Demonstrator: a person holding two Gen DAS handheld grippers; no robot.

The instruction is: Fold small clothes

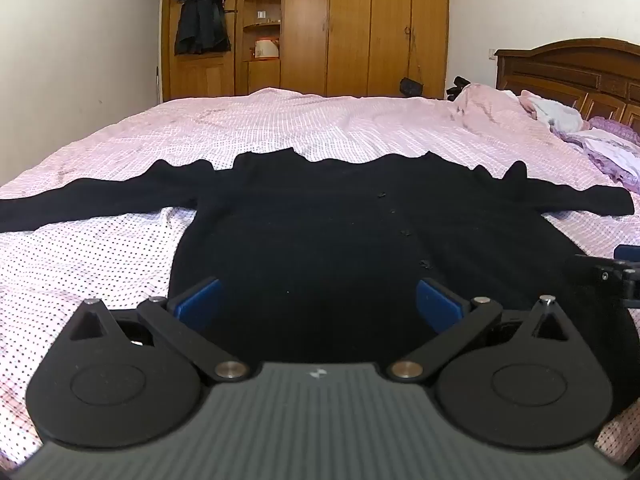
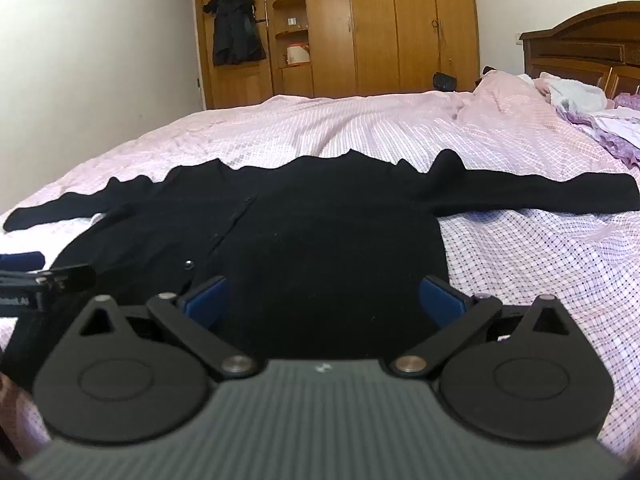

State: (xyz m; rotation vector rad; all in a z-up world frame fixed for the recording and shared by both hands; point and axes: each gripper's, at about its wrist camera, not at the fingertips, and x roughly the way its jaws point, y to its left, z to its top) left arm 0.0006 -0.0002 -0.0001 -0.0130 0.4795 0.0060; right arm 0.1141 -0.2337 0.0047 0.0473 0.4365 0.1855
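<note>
Left wrist view: the left gripper [image 1: 318,300] is seen with its 2 blue pads [image 1: 200,298] spread wide and nothing held between them. Beneath it a black cardigan [image 1: 320,220] is laid flat on the pink checked bedspread [image 1: 100,248], with both sleeves stretched out sideways and a row of small buttons [image 1: 406,234] running down its front. The hem end of the garment is placed nearest the camera, directly under the parted jaws. At the right edge the tip of the right gripper [image 1: 612,270] is glimpsed just beside the cardigan's side.

In the right wrist view, the right gripper [image 2: 326,296] is likewise held wide, with blue pads [image 2: 442,296] apart and empty above the cardigan's [image 2: 340,240] lower right part. The left gripper [image 2: 44,276] is caught at the left edge, near the opposite side of the hem.

Behind the bed, a wooden wardrobe [image 1: 368,28] is seen, with a dark garment [image 1: 202,20] hung on it, and a carved headboard [image 1: 568,72] is visible beside crumpled bedding [image 1: 560,116].
</note>
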